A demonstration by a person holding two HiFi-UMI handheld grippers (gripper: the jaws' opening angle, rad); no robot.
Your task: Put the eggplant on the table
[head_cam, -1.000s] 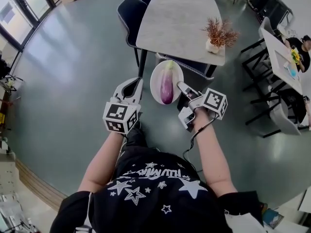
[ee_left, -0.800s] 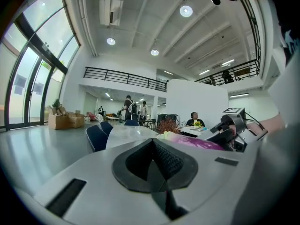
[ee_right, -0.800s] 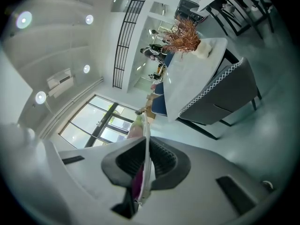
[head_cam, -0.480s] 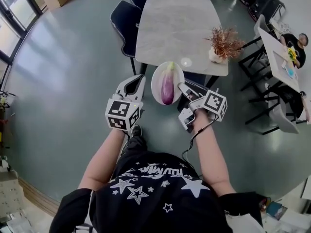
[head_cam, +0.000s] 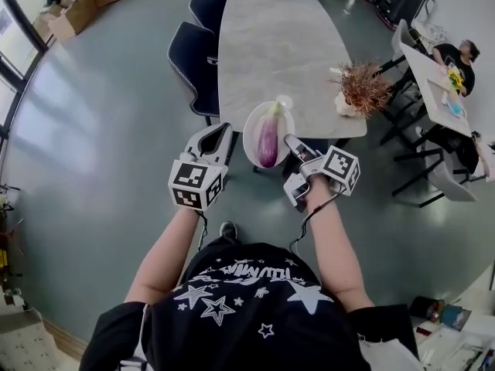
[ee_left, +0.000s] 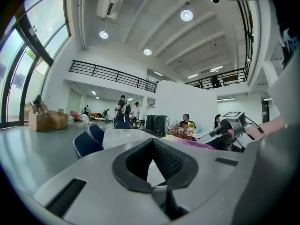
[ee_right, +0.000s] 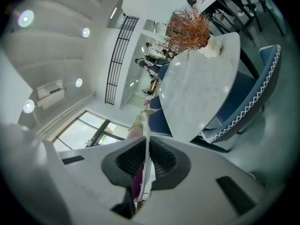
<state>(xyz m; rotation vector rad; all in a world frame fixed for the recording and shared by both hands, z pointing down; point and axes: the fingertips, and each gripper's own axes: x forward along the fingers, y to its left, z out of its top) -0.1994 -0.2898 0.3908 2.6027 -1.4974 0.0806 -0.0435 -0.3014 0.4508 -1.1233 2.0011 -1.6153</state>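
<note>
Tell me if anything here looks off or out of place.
Nothing is spilled or damaged. The one oddity: the white plate carrying the eggplant is held in the air at the table's near edge by its rim alone, in the right gripper. The left gripper, shut and empty, is apart from it.

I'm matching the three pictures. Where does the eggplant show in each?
Head view: eggplant at centre, on the plate the right gripper holds.
Left gripper view: purple streak right of the jaws.
Right gripper view: purple, low, behind the plate's rim.
Shared landmark: dried plant.
</note>
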